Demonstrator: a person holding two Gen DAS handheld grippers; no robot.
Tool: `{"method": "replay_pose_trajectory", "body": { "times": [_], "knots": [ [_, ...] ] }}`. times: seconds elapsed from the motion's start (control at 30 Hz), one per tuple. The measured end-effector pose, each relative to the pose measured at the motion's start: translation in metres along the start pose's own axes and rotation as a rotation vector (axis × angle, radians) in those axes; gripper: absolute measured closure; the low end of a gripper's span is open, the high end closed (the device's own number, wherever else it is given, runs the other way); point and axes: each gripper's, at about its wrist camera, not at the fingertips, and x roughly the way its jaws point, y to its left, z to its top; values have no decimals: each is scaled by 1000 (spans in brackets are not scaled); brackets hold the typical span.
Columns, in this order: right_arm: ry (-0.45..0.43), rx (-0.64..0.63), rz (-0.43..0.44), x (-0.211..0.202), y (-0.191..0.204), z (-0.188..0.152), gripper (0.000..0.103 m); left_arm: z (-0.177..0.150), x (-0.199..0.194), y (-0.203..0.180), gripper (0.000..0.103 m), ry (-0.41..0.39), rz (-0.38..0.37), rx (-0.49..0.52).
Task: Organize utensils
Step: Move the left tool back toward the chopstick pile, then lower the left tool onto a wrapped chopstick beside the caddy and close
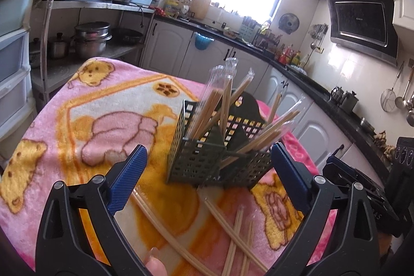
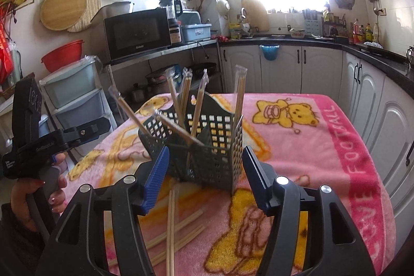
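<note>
Standing near the middle of the blanket-covered desk point(image 2: 297, 146), a dark green perforated holder point(image 2: 207, 154) is keeping wrapped chopsticks point(image 2: 196, 105) upright and leaning in its compartments. We are holding the left hand-held gripper point(image 1: 207, 172) wide open and the right hand-held gripper point(image 2: 204, 175) open, both empty. Loose chopsticks point(image 1: 233, 232) are lying toward the desk's near edge; the far corners are staying free.
</note>
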Motion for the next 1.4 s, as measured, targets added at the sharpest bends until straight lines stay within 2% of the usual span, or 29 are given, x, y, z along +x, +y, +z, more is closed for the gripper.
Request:
{"method": "replay_pose_trajectory", "body": {
  "times": [0.47,0.87,1.07,1.33,1.4],
  "knots": [
    [106,-9,18,13,5,-21,39,-19,16,-3,15,101,20,47],
    [169,-5,21,21,4,-37,39,-32,34,-12,15,173,22,94],
    [220,-7,16,31,1,-47,39,-41,55,-13,15,248,41,104],
    [284,4,21,47,-3,-60,39,-54,81,-9,15,344,24,85],
    [300,7,28,51,-3,-63,42,-57,87,-7,15,367,18,79]
  ]
}}
